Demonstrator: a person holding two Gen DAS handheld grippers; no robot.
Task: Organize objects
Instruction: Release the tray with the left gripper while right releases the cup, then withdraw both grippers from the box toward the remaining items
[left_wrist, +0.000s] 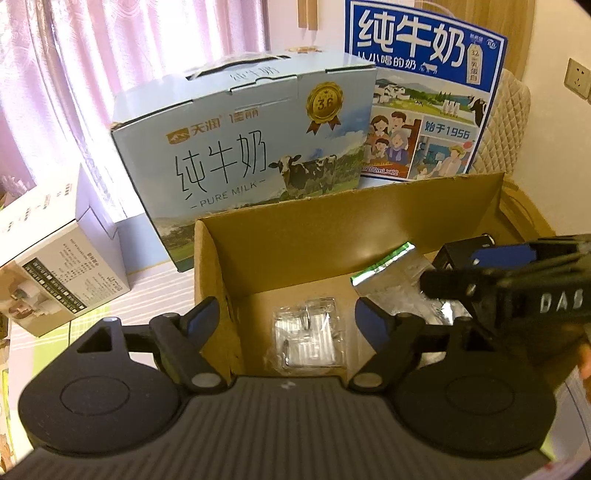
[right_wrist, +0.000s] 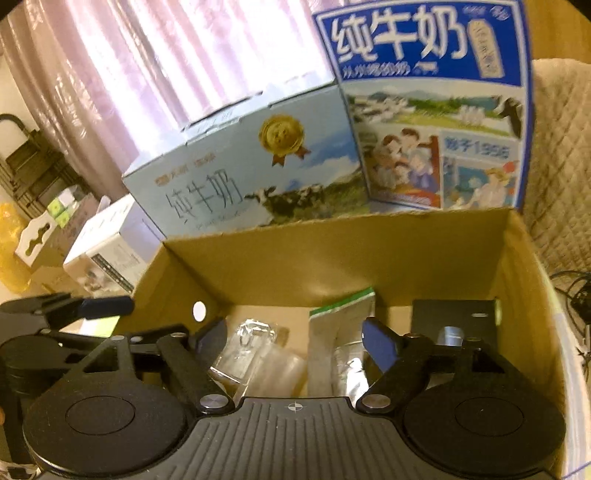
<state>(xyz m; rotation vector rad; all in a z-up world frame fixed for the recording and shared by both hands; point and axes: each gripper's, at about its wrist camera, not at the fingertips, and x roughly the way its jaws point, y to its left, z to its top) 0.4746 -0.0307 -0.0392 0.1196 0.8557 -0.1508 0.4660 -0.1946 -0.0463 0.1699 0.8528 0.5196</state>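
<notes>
While both jaws stand wide and empty, the cardboard box (right_wrist: 332, 254) ahead holds blurred clear packets (left_wrist: 308, 332); right gripper (right_wrist: 295, 339) hides the black item (right_wrist: 454, 314).

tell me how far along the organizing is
Done: the cardboard box already holds a clear packet, a green-edged pouch and a black item. In hand: nothing; left gripper and right gripper are both open over the box. What remains to pack can't be told.

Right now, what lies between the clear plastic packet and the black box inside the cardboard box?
A silver carton with a green edge lies between the clear plastic packet and the black box, seen best in the right wrist view.
</notes>
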